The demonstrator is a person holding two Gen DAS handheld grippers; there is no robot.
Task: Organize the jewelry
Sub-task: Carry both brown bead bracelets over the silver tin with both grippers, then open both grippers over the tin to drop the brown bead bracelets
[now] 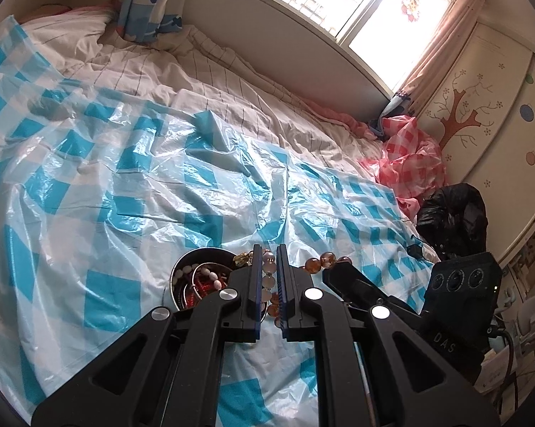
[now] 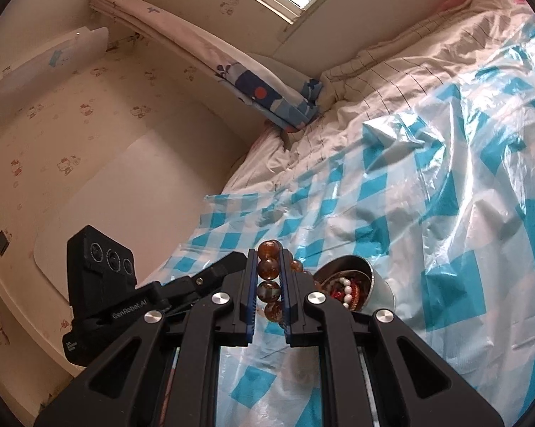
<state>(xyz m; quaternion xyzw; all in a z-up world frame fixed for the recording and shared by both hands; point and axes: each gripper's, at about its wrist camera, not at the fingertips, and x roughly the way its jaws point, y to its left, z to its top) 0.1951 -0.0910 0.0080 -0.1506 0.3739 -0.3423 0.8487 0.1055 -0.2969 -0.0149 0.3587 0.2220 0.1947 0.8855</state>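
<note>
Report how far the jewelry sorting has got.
Done: the metal bowl on the blue checked plastic sheet already holds red and white beaded pieces. In hand: the left gripper pinches pale pink beads while the right gripper is shut on the amber bead strand; both seem to hold one string. Left: that string is not yet in the bowl.

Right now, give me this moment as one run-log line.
left gripper: shut on pale bead strand | right gripper: shut on amber bead strand | metal bowl: holds jewelry, on checkered plastic sheet
</note>
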